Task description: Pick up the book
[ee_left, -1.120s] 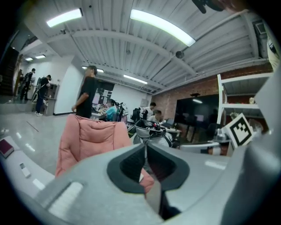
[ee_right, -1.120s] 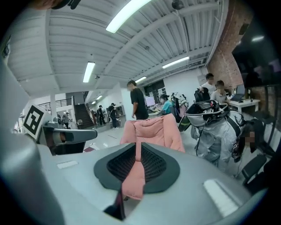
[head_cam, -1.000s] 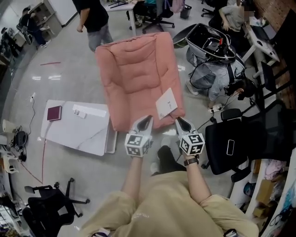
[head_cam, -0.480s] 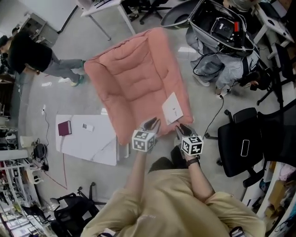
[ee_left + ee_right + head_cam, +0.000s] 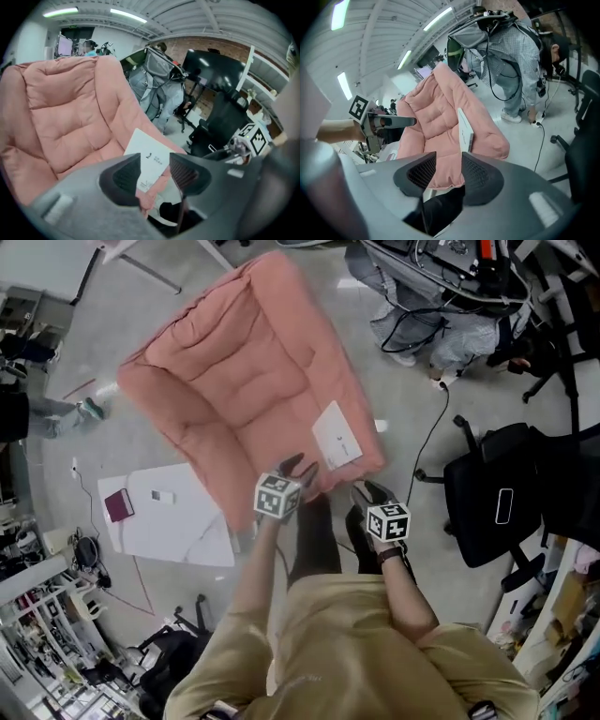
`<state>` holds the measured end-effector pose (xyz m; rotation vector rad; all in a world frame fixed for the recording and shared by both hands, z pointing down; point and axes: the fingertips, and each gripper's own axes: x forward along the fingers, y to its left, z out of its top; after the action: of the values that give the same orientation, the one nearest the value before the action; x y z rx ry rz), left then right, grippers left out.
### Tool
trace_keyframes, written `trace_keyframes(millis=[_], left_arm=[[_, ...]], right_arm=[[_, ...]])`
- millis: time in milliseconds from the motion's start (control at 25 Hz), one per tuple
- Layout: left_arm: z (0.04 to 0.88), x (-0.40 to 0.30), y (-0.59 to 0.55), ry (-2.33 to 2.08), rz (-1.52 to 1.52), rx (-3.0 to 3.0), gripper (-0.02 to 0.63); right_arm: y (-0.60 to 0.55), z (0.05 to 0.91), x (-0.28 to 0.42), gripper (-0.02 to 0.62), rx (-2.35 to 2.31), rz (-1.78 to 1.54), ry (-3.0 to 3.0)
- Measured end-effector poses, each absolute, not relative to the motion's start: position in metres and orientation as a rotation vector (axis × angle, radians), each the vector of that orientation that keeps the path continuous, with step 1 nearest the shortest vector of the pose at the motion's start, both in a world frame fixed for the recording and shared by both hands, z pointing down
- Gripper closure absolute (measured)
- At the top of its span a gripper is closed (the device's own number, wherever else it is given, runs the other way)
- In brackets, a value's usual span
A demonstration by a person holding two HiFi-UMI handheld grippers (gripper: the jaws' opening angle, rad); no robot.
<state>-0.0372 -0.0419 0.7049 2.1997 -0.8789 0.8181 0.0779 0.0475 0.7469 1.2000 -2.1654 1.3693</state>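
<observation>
A white book (image 5: 337, 435) lies on the right arm of a pink padded floor chair (image 5: 234, 381), near its front corner. My left gripper (image 5: 298, 467) hovers just short of the chair's front edge, a little left of the book; its jaws are opening with nothing between them. My right gripper (image 5: 367, 491) hangs over the floor just below the book's corner, jaws also opening and empty. In the left gripper view the book (image 5: 147, 157) shows beyond the left gripper (image 5: 154, 171). In the right gripper view the book (image 5: 465, 131) appears edge-on beyond the right gripper (image 5: 449, 171).
A low white table (image 5: 178, 526) with a maroon notebook (image 5: 118, 505) stands left of the chair. A black office chair (image 5: 497, 502) is at the right, with a floor cable (image 5: 427, 442) beside it. A person in a checked shirt (image 5: 511, 56) bends behind the pink chair.
Both grippers have sunk and tipped downward toward the chair's front right corner, and their jaws have parted. The head view has swung so the chair sits more aslant.
</observation>
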Motion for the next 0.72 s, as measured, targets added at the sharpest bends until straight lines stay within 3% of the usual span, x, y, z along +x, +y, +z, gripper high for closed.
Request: trace_keyframes(millis=[280,440,720], left_arm=[[0.782,-0.045,-0.076,-0.636,0.915,2.169,0.303],[0.832,-0.045,-0.103,-0.498,0.978,2.175,0.280],[0.911,-0.043,-0.135,-0.209,1.110,2.207,0.237]], right_arm=[[0.036,0.807,0.051,0.406,1.218,1.486,-2.080],[0.034,0.848,0.041,0.370,1.231,1.533,-1.991],[0.024,0.901,0.036,0.364,1.339,1.634,-1.888]])
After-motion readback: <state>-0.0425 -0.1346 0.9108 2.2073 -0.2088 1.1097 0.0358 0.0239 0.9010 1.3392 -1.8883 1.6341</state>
